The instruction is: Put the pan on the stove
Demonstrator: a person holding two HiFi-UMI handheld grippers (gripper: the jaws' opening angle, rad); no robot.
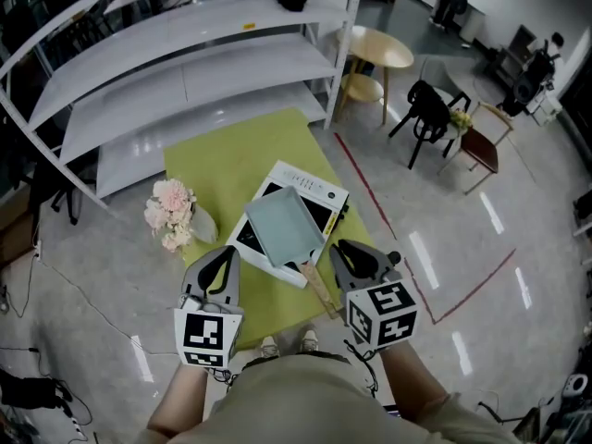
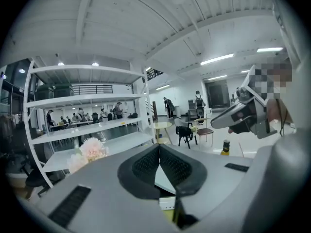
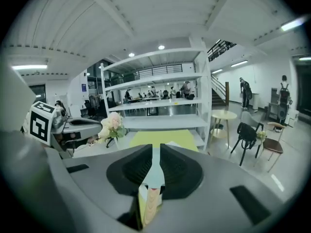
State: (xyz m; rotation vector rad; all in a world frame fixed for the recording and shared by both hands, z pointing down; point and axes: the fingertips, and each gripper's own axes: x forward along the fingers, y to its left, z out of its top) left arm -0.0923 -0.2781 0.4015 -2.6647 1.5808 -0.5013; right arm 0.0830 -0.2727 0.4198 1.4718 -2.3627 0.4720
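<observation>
A pale grey-blue square pan [image 1: 282,228] lies skewed on the white stove [image 1: 313,186] with its black top, on a green mat [image 1: 222,165]. Its wooden handle [image 1: 317,291] points back toward me. My right gripper [image 1: 338,246] hovers just right of the handle, which is uncovered in the head view. In the right gripper view the jaws [image 3: 155,152] stand a narrow slit apart. The pan [image 3: 155,166] and handle [image 3: 150,205] show through the slit from below, with no pad pressing on them. My left gripper [image 1: 227,251] hangs left of the stove, its pads [image 2: 159,152] meeting on nothing.
A bunch of pale pink flowers [image 1: 171,213] stands on the mat's left edge. White shelving [image 1: 185,72] rises behind the mat. A round wooden table [image 1: 379,49] and dark chairs [image 1: 430,109] stand at the far right, beyond red floor tape [image 1: 370,192].
</observation>
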